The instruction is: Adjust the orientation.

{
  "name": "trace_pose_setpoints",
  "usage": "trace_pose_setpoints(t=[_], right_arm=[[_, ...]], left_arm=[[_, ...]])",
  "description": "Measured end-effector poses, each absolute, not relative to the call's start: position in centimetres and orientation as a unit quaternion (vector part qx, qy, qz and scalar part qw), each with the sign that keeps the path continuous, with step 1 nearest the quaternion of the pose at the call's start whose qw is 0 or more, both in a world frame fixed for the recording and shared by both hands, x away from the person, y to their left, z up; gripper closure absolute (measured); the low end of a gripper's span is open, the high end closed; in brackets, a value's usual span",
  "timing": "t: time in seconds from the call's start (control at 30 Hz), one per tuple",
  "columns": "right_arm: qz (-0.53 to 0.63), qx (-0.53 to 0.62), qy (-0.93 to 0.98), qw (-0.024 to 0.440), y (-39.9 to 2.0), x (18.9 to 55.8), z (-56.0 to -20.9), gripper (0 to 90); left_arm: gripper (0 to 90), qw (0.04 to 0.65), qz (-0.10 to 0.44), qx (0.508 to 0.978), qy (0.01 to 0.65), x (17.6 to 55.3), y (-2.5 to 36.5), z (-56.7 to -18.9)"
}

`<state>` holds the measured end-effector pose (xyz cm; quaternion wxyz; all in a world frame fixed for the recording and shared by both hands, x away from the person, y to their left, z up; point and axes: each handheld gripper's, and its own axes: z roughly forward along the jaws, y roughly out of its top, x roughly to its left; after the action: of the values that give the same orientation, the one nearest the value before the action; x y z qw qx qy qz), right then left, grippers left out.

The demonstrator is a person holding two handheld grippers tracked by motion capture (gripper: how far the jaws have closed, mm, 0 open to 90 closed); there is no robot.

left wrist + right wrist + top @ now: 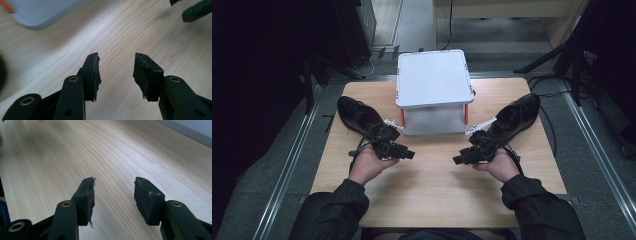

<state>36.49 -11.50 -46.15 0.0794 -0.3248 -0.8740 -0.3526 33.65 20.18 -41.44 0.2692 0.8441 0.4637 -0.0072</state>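
**Two black dress shoes wait at either side of an empty pair of jaws**

Going from the left: a black leather lace-up shoe [357, 116] lies on the wooden counter [432, 185], toe pointing to the far left corner, just behind the left hand-held gripper [408, 154]. That gripper's jaws stand partly apart with nothing between them, over bare wood in its own view. In the middle a white two-tier shoe rack [433, 80] with orange posts stands at the counter's far edge. The right hand-held gripper [458, 160] has its jaws spread wide, also empty. Just behind it lies the second black shoe [516, 116], toe toward the far right corner.

Judging by looks, each shoe is moderately heavy with a stiff sole and heel counter, while the polished upper is smooth and could slip between the pads. The collar edge at the heel, or the sidewall by the lacing, looks like the surest hold; pinching the laces alone would let the shoe swing.
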Motion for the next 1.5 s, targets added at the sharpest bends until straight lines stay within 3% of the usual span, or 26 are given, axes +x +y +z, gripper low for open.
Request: trace_pose_setpoints(t=[0.77, 1.5], right_arm=[[-0.327, -0.317, -0.886, 0.088, -11.0, 36.2, -46.8, 50.1], [-0.334, -0.299, -0.887, 0.113, -8.8, 37.0, -46.4, 51.6]], left_arm=[[62.8, 0.228, 0.01, 0.818, 0.529, 39.5, 26.1, -34.9], [66.8, 0.175, 0.01, 0.796, 0.579, 41.8, 27.8, -38.1]])
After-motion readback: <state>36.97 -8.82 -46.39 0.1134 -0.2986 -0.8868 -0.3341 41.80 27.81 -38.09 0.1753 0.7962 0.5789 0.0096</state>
